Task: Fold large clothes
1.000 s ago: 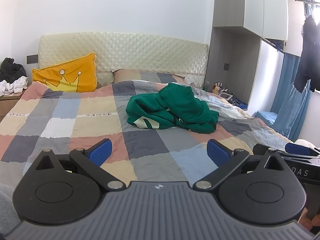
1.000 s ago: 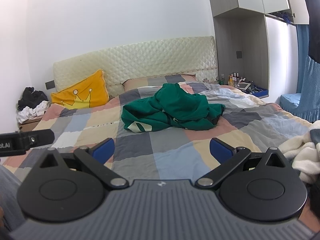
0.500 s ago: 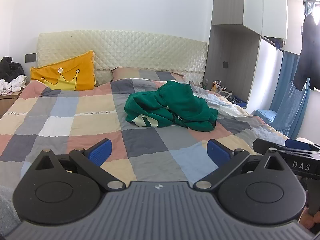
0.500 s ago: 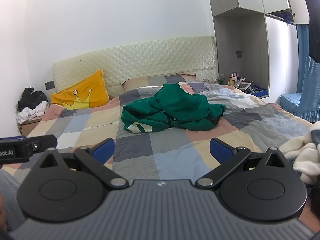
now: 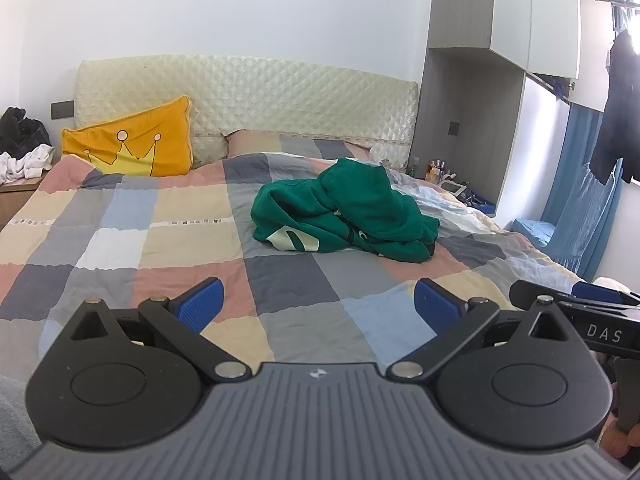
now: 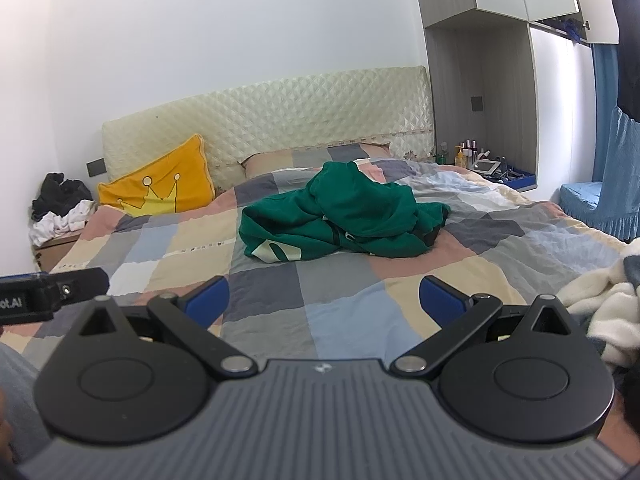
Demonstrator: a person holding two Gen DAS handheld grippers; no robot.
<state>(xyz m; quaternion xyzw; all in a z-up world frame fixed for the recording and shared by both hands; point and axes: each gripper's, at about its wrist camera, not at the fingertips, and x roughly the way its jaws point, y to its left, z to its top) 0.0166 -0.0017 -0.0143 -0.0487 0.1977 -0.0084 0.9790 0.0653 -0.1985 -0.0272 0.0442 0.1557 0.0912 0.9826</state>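
Both my left gripper (image 5: 316, 306) and right gripper (image 6: 324, 304) hang released and empty, the hoodie (image 5: 346, 210) bunched mid-bed (image 5: 120, 248), soft, bulky, floppy, so I'd pinch its near hem corners.

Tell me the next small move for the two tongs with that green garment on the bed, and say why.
Probably bring both tongs forward over the quilt toward the green garment. It lies crumpled in a heap mid-bed, well beyond the left tongs and the right tongs, and both stand open and empty, so nothing can be gripped or spread yet.
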